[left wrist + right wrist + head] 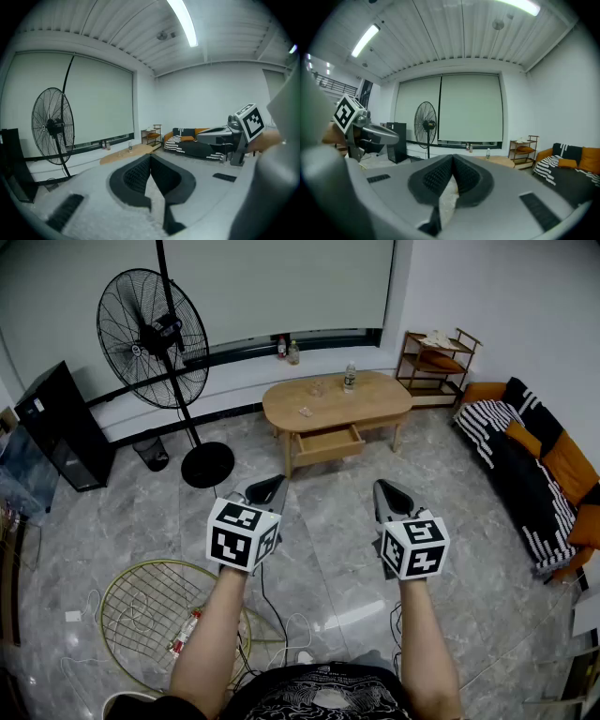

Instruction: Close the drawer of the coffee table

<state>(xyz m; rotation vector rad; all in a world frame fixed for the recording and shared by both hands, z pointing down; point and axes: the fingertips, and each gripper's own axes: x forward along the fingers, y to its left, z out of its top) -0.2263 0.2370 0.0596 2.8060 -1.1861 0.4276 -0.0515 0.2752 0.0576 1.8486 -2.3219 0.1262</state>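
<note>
The oval wooden coffee table (370, 397) stands across the room, its drawer (328, 443) pulled out toward me. A small bottle (349, 378) stands on its top. My left gripper (271, 486) and right gripper (391, 491) are held out side by side, well short of the table, both shut with nothing between the jaws. In the left gripper view the table (125, 153) shows far off beyond the left gripper (150, 157). From the right gripper (453, 158), its own view catches the table's edge (499, 161).
A large standing fan (155, 338) is left of the table, with a black speaker box (62, 425) further left. An orange and black sofa (534, 465) lines the right wall, a small shelf (436, 357) beside it. A round wire rack (155, 615) and cables lie on the floor near my feet.
</note>
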